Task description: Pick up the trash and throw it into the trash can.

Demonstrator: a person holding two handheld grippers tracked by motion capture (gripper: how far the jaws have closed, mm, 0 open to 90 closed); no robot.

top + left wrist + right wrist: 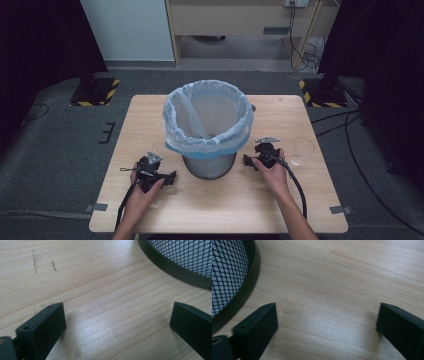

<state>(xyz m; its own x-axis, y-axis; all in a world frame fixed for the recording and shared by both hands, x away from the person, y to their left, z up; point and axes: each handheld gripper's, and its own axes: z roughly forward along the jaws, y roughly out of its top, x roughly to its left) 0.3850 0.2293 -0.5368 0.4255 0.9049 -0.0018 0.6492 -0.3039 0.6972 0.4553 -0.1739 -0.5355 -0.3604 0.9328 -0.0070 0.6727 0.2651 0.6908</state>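
Light wooden table [225,200] holds black mesh wastebasket lined with pale blue plastic bag [209,125], flanked by left gripper [172,178] and right gripper [247,161], both jaws spread wide, empty.

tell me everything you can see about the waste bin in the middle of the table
The waste bin is a round basket of dark metal mesh with a solid dark band around its base. It stands upright near the middle of the wooden table. A thin, translucent pale-blue bag liner lines it, folded out over the rim and hanging partway down the outside. No contents are visible inside. The left gripper and right gripper flank its base, both open; neither appears to touch it.
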